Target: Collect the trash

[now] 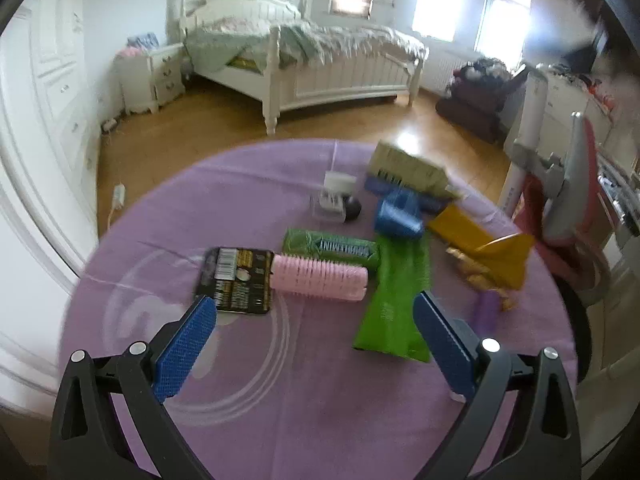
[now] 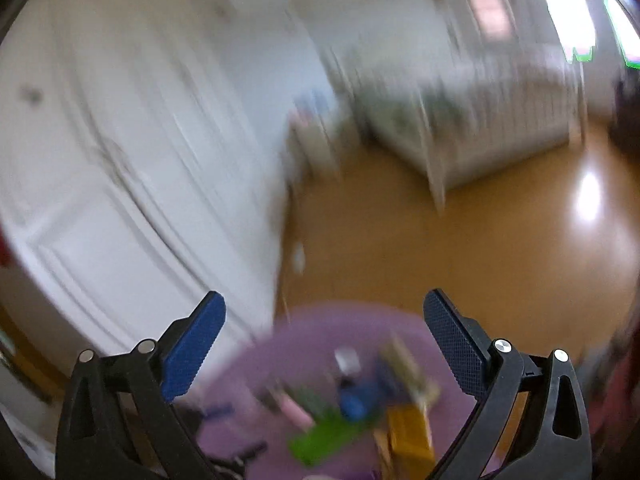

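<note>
A bedroom with a white bed (image 1: 304,56), a nightstand (image 1: 150,76) and wood floor (image 1: 192,140) lies behind a round bench (image 1: 320,400) draped in purple cloth. The trash sits bunched toward its far right: a pink ribbed roller (image 1: 320,278) resting against a black barcode card (image 1: 236,280), a green wrapper (image 1: 400,300) beside it, a green packet (image 1: 332,250) behind, then a blue cup (image 1: 400,216) on its side, a yellow wrapper (image 1: 492,248), a tan box (image 1: 408,170) and a small clear container (image 1: 334,200). The left tool (image 1: 316,316) hangs spread wide and empty above the near side, the roller just ahead. The right tool (image 2: 324,316), badly blurred, gapes wide and empty too, aimed over the bench's far edge at a white wardrobe (image 2: 120,140).
</note>
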### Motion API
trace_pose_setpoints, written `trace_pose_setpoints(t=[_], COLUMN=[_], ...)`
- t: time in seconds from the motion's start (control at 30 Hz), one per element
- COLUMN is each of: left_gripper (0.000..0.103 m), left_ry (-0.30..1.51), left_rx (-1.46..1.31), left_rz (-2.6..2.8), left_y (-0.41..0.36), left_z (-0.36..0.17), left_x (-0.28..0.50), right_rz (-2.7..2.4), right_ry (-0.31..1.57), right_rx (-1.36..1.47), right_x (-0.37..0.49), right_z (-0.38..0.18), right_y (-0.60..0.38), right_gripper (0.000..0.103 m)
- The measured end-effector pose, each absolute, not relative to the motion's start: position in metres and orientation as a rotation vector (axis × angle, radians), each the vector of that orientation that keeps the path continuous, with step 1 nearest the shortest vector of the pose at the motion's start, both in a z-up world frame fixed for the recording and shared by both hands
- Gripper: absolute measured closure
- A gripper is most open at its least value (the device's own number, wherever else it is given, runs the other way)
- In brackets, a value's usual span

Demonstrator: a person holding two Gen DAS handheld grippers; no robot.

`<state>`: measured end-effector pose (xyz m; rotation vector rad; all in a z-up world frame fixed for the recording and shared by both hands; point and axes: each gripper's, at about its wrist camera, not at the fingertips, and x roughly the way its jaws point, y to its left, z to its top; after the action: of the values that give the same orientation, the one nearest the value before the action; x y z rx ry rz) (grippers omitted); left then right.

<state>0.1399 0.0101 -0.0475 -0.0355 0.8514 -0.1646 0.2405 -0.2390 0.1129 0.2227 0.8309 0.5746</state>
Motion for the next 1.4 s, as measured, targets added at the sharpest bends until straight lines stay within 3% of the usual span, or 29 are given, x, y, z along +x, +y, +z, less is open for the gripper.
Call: trace_pose_setpoints(t=[0.07, 0.2, 0.3, 0.4, 0.43, 0.47, 0.5, 0.57, 0.6, 0.67, 1.1, 1.4], left_gripper=[0.005, 0.005, 0.005, 0.005, 0.006, 0.014, 0.020, 0.056, 0.067, 0.073, 0.074, 0.074], left_ry=[0.869, 0.911, 0.921, 0.914, 0.913, 0.911, 0.908, 0.906, 0.919, 0.931, 0.811, 0.759], left_rx=[-0.037, -0.040, -0.068, -0.073, -0.071, -0.071, -0.055, 0.019, 0.003, -0.058, -0.193, -0.223], left_rz=[-0.172, -0.148, -0.157, -0.180, -0.184, -0.187, -0.172, -0.142, -0.166, -0.199, -0.262, -0.619], left_y=[0.008, 0.012, 0.015, 0.012, 0.009, 0.008, 0.005, -0.001, -0.002, 0.005, 0.011, -0.125], left_z=[-0.058, -0.076, -0.085, -0.088, -0.087, -0.087, -0.087, -0.087, -0.088, -0.087, -0.033, 0.016], left_x=[0.150, 0.173, 0.180, 0.182, 0.183, 0.184, 0.183, 0.179, 0.178, 0.170, 0.070, 0.069], right_rz=[0.530, 0.503, 0.518, 0.524, 0.524, 0.523, 0.527, 0.536, 0.542, 0.570, 0.743, 0.371], right_ry=[0.955, 1.059, 1.073, 1.060, 1.067, 1.067, 1.057, 1.024, 1.006, 0.976, 0.812, 0.620], right_rx=[0.194, 0.144, 0.092, -0.015, -0.037, -0.046, -0.041, -0.013, 0.014, 0.075, 0.369, 0.590], right_x=[0.267, 0.293, 0.297, 0.291, 0.290, 0.288, 0.284, 0.280, 0.272, 0.252, 0.086, -0.026], right_z=[0.043, -0.034, -0.054, -0.065, -0.071, -0.073, -0.071, -0.065, -0.059, -0.049, 0.018, 0.009], right_y=[-0.233, -0.217, -0.205, -0.194, -0.189, -0.188, -0.188, -0.195, -0.197, -0.204, -0.262, -0.409], right_gripper=[0.027, 0.031, 0.033, 0.040, 0.053, 0.065, 0.070, 0.087, 0.090, 0.092, 0.092, 0.092])
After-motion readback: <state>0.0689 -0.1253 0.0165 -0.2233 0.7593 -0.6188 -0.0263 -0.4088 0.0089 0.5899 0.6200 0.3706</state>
